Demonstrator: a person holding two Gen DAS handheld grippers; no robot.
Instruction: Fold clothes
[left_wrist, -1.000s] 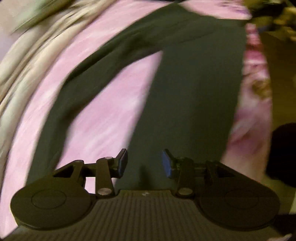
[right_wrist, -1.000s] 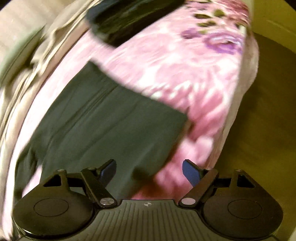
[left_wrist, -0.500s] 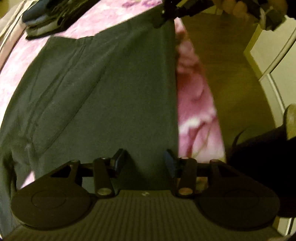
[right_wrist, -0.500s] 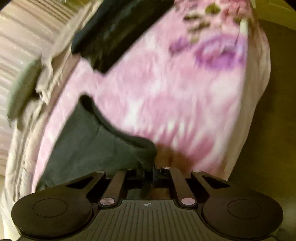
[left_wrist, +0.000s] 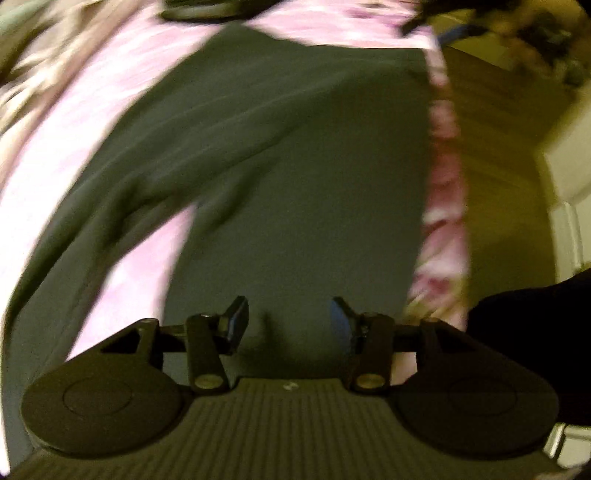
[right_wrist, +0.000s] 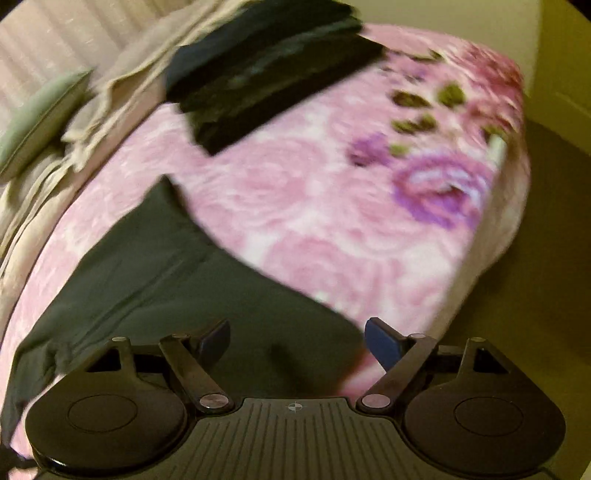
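Note:
A dark green-grey garment lies spread flat on a pink flowered blanket, with one sleeve angled off to the left. My left gripper hovers over its lower part, open, with nothing between the pads. In the right wrist view the same garment fills the lower left. Its near corner lies under my right gripper, whose jaws are opening wide and hold nothing. Both views are blurred by motion.
A stack of folded dark clothes sits at the far end of the blanket. Rumpled beige bedding and a green pillow lie along the left. The bed edge drops to a brown floor on the right, by a white door.
Half a second ago my right gripper was shut on the garment's corner; it has let go, opened wide and pulled back. My left gripper swung across the garment with its jaws staying apart.

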